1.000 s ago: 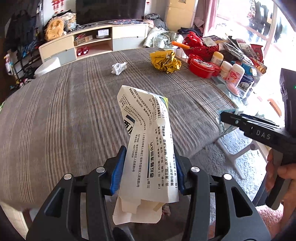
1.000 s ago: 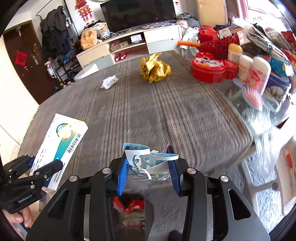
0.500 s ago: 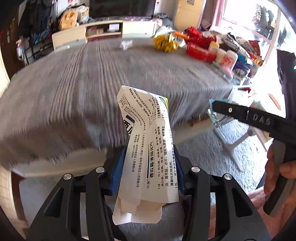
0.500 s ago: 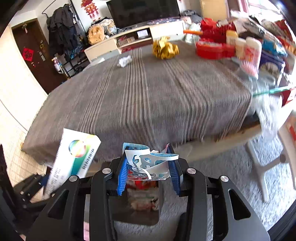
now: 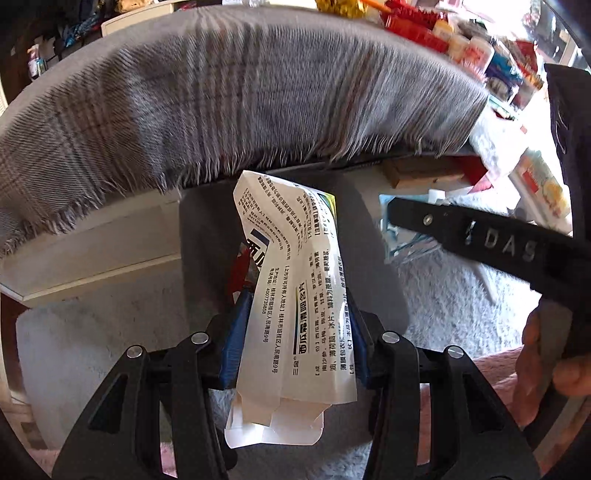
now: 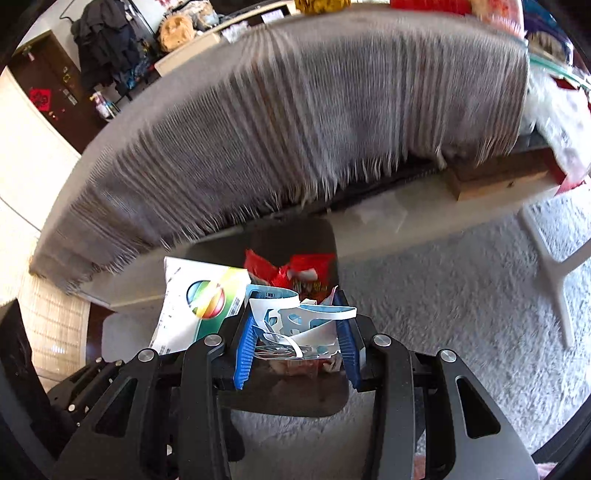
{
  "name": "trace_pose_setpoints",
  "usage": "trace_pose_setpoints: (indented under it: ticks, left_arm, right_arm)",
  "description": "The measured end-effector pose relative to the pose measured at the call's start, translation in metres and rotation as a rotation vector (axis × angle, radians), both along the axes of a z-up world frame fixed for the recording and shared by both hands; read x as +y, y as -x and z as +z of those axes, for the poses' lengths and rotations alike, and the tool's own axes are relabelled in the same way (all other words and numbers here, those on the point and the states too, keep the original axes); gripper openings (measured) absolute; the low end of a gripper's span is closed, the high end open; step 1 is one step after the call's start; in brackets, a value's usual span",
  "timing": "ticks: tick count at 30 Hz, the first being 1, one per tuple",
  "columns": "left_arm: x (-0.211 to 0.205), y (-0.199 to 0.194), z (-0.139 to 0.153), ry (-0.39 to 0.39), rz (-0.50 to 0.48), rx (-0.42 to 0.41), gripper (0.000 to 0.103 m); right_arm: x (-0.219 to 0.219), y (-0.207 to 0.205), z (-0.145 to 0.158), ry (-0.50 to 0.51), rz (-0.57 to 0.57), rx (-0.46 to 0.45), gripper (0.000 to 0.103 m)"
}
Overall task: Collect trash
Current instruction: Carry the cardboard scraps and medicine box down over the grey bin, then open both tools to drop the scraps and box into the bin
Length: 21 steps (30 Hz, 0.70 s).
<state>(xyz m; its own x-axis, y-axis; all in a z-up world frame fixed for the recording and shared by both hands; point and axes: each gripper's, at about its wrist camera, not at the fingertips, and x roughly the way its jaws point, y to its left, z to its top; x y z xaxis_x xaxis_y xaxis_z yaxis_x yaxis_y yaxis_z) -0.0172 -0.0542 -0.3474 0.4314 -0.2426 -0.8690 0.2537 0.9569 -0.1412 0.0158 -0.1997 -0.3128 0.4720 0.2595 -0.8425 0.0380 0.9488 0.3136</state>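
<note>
- Two grippers in view, both loaded, both over the dark grey trash bin [image 6: 295, 398] on the pale shaggy carpet [image 6: 443, 295].
- My left gripper [image 5: 293, 336] is clamped on a flattened white medicine box [image 5: 295, 295]; blue pads [image 5: 236, 339] press both its sides. Box stands upright between them, top bent over, open flap hanging below the pads.
- In the left wrist view the bin [image 5: 207, 240] sits right behind the box, just below the table edge.
- My right gripper [image 6: 295, 347] is closed on a crumpled white-and-blue plastic wrapper [image 6: 295, 325]; pads [image 6: 245, 350] squeeze it from both sides.
- Wrapper hangs over the bin mouth. Red snack wrapper [image 6: 291, 271] already lies inside the bin, just beyond it.
- Right wrist view also shows the same box [image 6: 195, 314] at left, colourful round logo on it, beside the right gripper and at the bin's left rim; the left gripper [image 6: 92, 384] shows only as black parts at lower left.
- Left wrist view shows the right gripper [image 5: 461, 236] as a black finger at right, with the hand [image 5: 546, 365] on its handle.
- Grey striped fringed tablecloth [image 5: 240, 92] hangs over the table edge above the bin; blurred.
- Red and yellow clutter [image 5: 424, 29] on the far table end, too blurred to name.
- White stool leg [image 6: 554, 266] on the carpet at right.
</note>
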Motion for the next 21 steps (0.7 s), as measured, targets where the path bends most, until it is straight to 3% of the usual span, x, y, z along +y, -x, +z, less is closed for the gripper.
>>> trace_pose_setpoints:
  ticks: [10, 17, 21]
  left_arm:
    - [0.007, -0.028, -0.039, 0.044, 0.023, 0.091, 0.047]
    - [0.01, -0.035, -0.048, 0.05, 0.043, 0.115, 0.051]
    - [0.027, -0.03, -0.046, 0.04, 0.059, 0.114, 0.072]
  right_arm:
    - [0.012, -0.027, -0.019, 0.01, 0.044, 0.047, 0.041]
    - [0.017, -0.035, -0.025, 0.0, 0.033, 0.072, 0.041]
    - [0.015, -0.037, -0.026, -0.01, 0.018, 0.079, 0.044]
